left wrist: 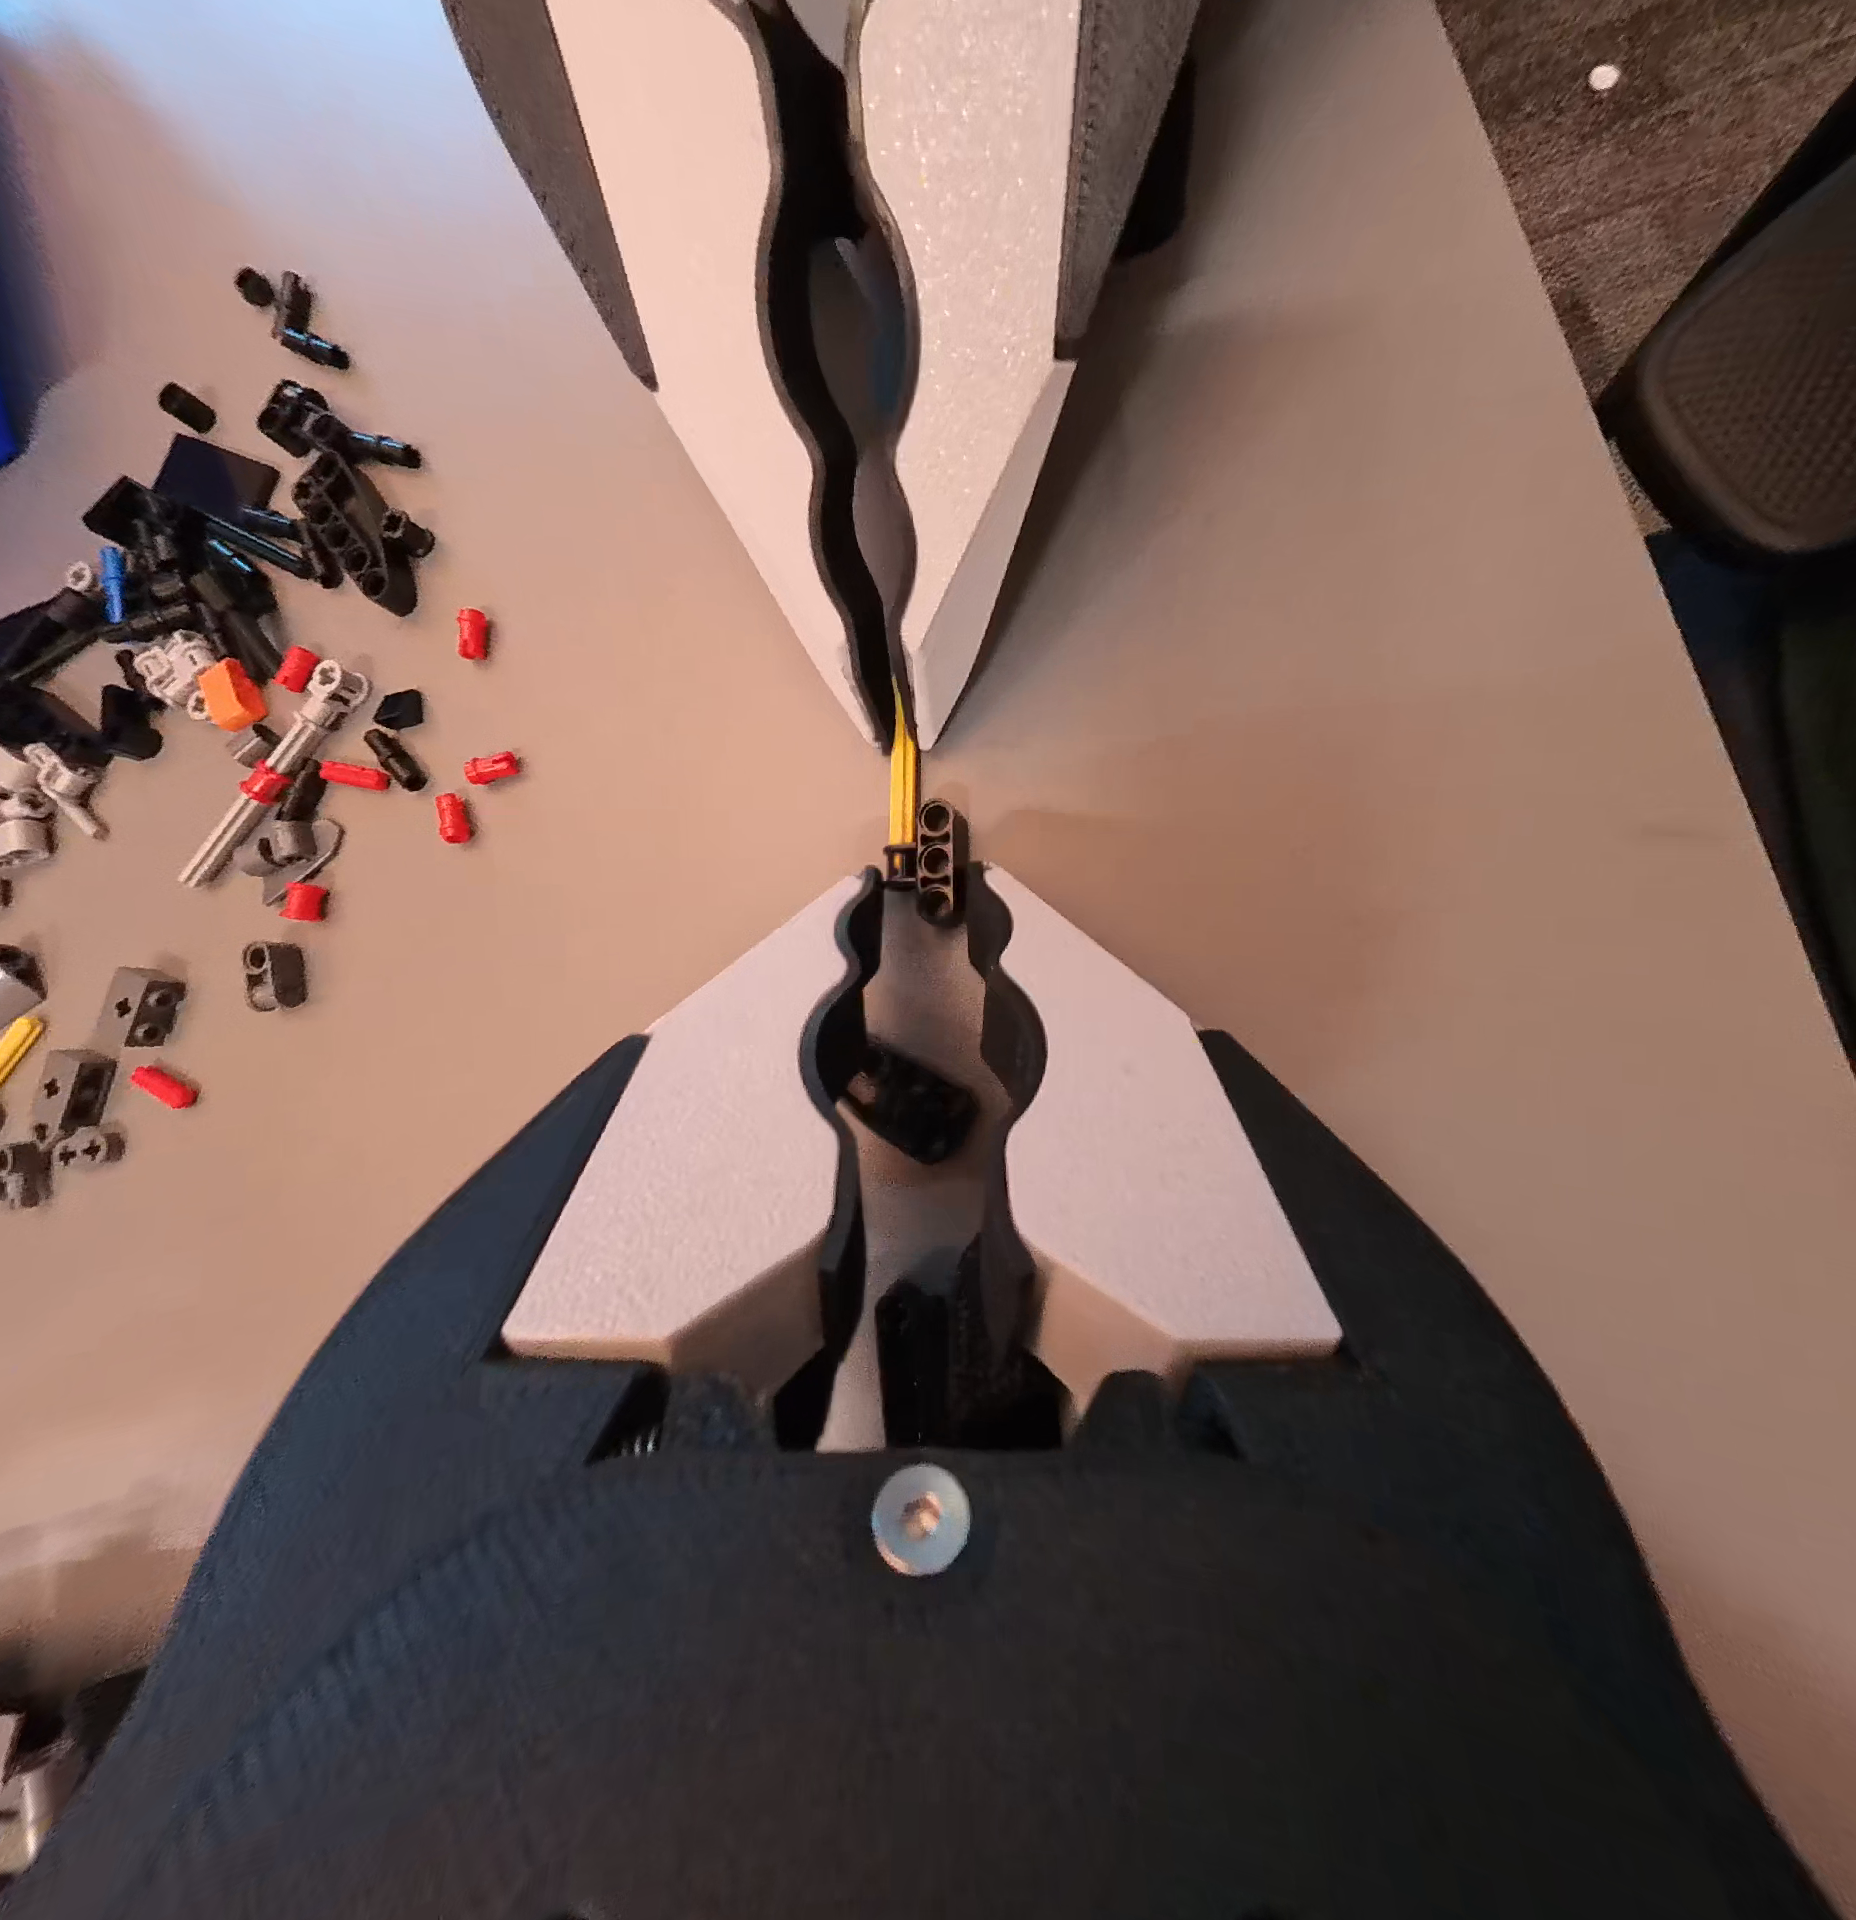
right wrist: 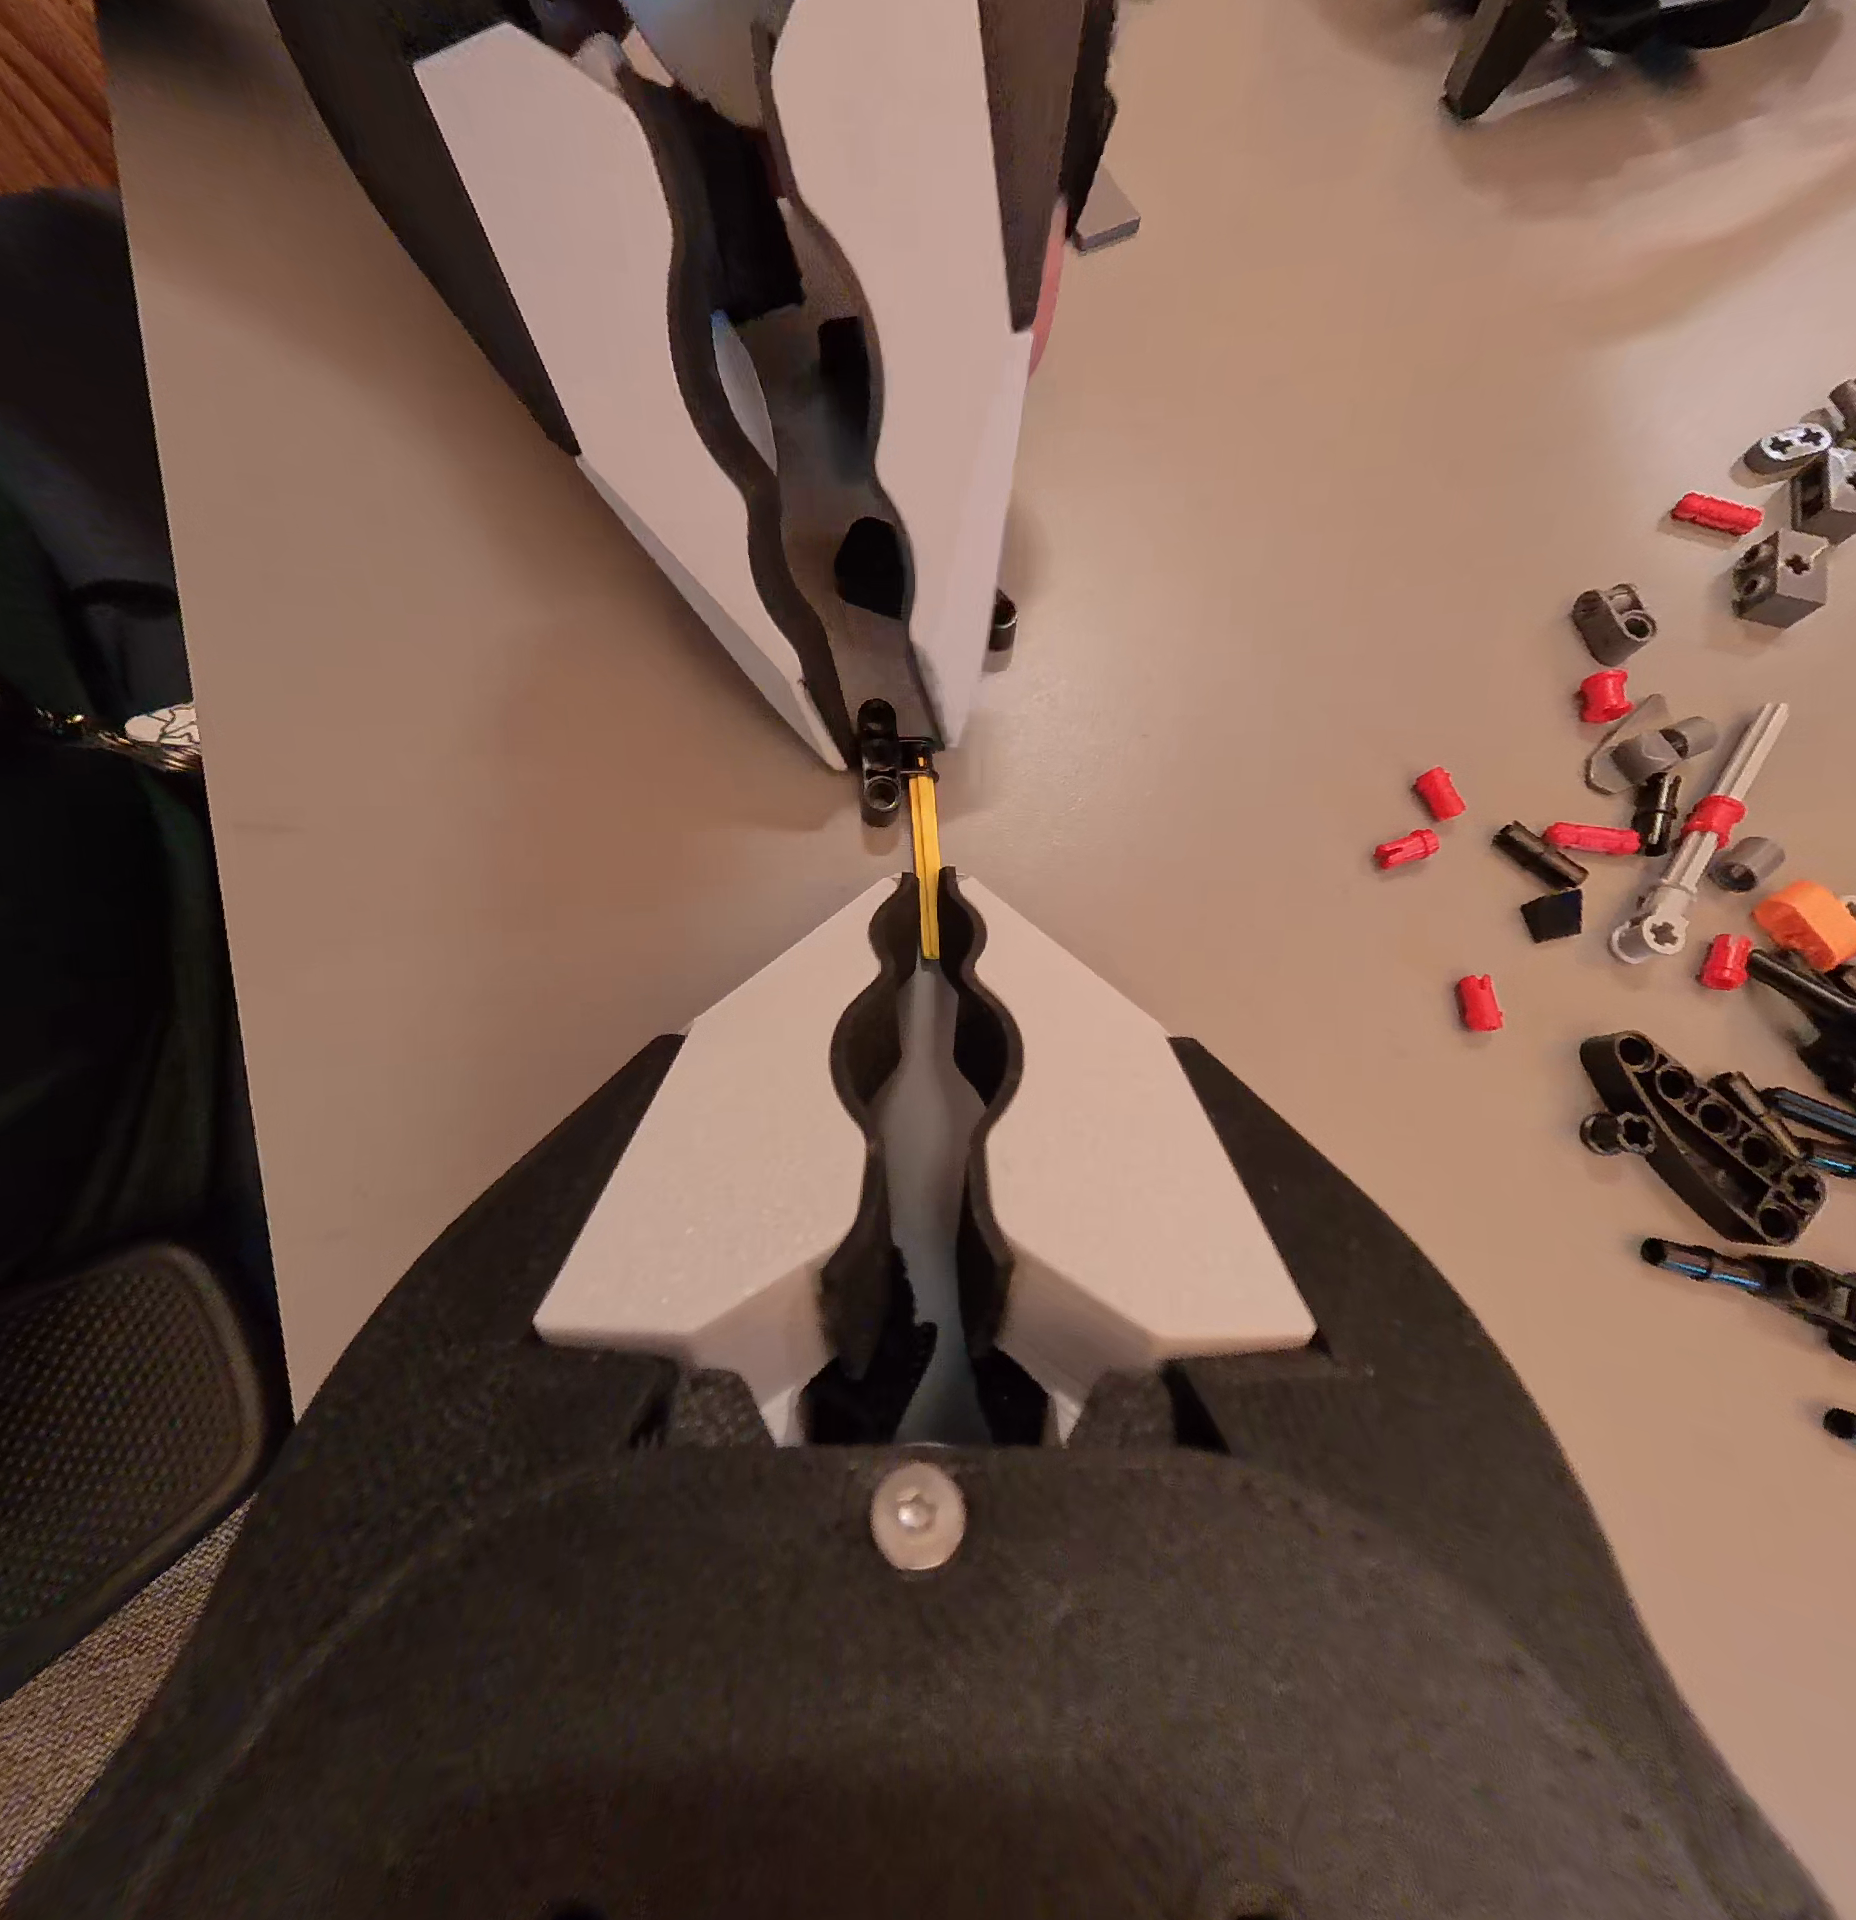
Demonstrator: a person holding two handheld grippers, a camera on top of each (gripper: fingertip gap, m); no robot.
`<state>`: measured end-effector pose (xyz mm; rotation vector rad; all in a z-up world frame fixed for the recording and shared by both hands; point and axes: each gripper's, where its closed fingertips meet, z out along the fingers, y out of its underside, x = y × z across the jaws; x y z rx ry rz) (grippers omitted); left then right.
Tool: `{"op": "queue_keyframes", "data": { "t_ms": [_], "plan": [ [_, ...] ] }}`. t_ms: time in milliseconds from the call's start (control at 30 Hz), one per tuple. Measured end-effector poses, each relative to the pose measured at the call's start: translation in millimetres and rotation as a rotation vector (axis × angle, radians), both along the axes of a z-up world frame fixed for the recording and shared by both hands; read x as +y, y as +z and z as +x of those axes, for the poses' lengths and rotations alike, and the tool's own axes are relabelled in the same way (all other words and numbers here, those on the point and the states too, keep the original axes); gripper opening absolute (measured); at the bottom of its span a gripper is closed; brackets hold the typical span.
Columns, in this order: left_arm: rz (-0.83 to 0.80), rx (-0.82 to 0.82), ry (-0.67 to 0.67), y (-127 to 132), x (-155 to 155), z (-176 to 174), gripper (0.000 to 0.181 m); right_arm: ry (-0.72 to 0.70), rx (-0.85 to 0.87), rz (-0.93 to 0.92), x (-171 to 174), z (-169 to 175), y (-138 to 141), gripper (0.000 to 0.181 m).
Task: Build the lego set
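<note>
While nose to nose above the beige table (left wrist: 1267,727), left gripper (left wrist: 929,883) closed on a short black beam (left wrist: 936,858) with three round holes, right gripper (right wrist: 929,894) pinched tight on a yellow axle (right wrist: 925,862). Axle end meeting a small black connector at the side of the beam, both parts held just clear of the table top.

Taking the black beam as landmark: in the left wrist view, well off to its left, a loose scatter of lego parts (left wrist: 228,665) lying on the table (black beams and pins, red bushes, grey connectors, one orange piece (left wrist: 230,694), another yellow axle (left wrist: 4,1060)). To its right, past the table edge, a dark mesh chair (left wrist: 1776,395) and grey carpet (left wrist: 1589,135). In the right wrist view, the same scatter far to the beam's right; a strip of wood floor (right wrist: 30,94) at the top left corner.
</note>
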<state>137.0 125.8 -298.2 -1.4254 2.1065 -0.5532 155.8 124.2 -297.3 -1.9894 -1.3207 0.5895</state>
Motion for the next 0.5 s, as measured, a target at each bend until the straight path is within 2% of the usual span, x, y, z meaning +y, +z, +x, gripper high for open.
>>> {"op": "queue_keyframes", "data": {
  "t_ms": [500],
  "plan": [
    [0.012,0.005,-0.043,-0.5,-0.2,1.1,0.013,0.010,-0.007,0.019,0.1,-1.9,0.5,0.000]
  ]
}}
